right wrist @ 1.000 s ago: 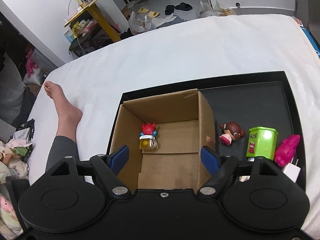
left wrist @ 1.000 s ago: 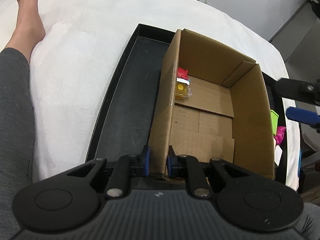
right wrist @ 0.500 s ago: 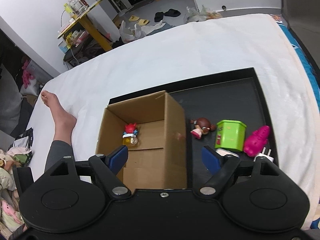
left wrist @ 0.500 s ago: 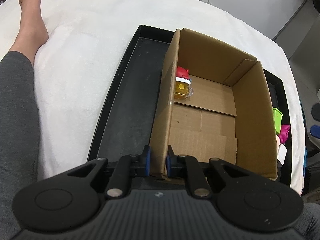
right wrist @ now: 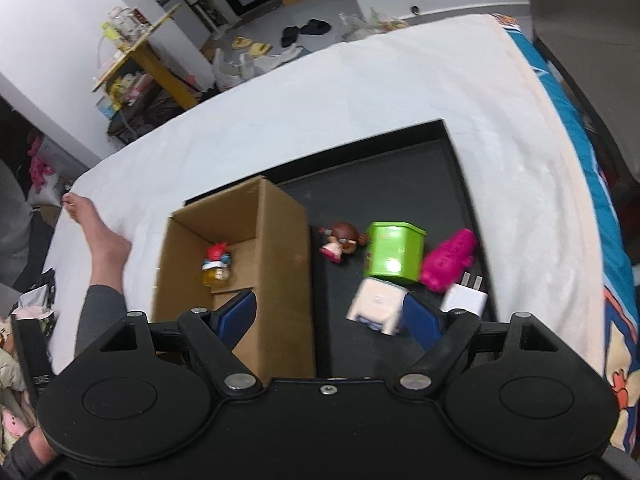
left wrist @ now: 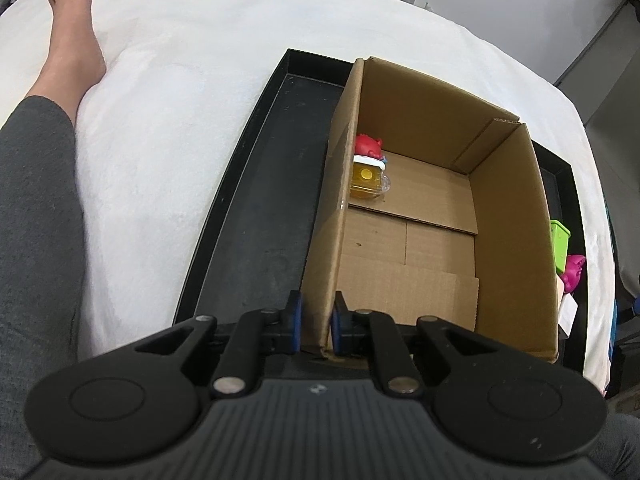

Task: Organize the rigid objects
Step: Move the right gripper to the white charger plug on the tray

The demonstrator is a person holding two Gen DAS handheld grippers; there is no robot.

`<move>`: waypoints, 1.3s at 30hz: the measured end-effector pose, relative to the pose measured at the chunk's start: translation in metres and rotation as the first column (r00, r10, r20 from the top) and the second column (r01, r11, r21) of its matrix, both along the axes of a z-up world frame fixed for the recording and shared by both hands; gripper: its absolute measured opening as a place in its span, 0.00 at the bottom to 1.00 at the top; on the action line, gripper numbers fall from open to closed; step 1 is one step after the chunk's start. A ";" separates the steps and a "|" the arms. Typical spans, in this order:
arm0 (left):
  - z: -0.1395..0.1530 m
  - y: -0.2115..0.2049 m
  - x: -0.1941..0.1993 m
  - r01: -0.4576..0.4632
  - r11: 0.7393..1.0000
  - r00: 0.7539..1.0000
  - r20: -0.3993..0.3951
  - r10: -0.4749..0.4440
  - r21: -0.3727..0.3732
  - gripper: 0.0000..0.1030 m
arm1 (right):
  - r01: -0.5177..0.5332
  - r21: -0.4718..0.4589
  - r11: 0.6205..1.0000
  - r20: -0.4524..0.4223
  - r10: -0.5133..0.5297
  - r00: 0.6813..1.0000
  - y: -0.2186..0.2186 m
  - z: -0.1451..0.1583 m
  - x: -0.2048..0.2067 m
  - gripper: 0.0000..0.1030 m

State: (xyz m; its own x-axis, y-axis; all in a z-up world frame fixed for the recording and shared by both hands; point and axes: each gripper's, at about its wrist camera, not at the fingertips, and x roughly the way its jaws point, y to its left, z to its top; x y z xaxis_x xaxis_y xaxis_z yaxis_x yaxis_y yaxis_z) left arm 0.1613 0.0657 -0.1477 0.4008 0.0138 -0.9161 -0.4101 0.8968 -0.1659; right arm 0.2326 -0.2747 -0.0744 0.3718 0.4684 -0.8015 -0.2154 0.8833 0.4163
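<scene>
Cardboard box [left wrist: 432, 184] wall is pinched by the left hand-held gripper [left wrist: 317, 322]; right hand-held gripper [right wrist: 330, 316] gapes wide.

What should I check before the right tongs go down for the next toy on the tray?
1. Left tongs clamped on the cardboard box wall: ok, pads pinch the near corner.
2. Right tongs open and empty: ok, nothing between the pads.
3. Target lined up: not ok; the white block sits by the right-hand pad, off centre, with the box wall by the other pad.
4. Box has room: ok, only the red figure on a yellow base is inside.
5. Toys left on the black tray: doll, green tin, pink toy, white plug; ok, all visible.
6. Picture sharpness: not ok, the right view is blurred.
</scene>
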 end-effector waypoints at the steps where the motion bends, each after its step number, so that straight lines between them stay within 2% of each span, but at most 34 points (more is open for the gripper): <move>1: 0.000 0.000 0.000 -0.002 1.000 1.000 -0.001 0.002 0.000 0.13 | 0.007 0.000 1.000 -0.005 -0.007 1.000 -0.003 -0.002 0.001 0.77; 13: -0.001 0.004 0.001 -0.004 1.000 1.000 -0.002 0.004 -0.013 0.13 | 0.074 -0.025 0.997 -0.069 -0.076 0.995 -0.025 -0.026 0.010 0.75; 18: -0.001 0.003 0.002 0.003 1.000 1.000 -0.004 -0.003 -0.009 0.13 | 0.114 -0.059 0.992 -0.106 -0.119 0.987 -0.029 -0.039 0.016 0.66; 23: -0.001 0.001 0.002 0.029 1.000 1.000 0.001 -0.029 0.004 0.13 | 0.174 -0.098 0.980 -0.133 -0.186 0.973 -0.031 -0.056 0.019 0.53; 29: -0.002 0.003 0.002 0.042 0.999 0.999 0.004 -0.042 -0.004 0.13 | 0.213 -0.146 0.966 -0.162 -0.235 0.958 -0.029 -0.077 0.022 0.46; 39: -0.004 0.007 0.001 0.055 0.998 0.998 0.013 -0.054 -0.024 0.13 | 0.232 -0.257 0.938 -0.153 -0.276 0.949 -0.017 -0.093 0.026 0.46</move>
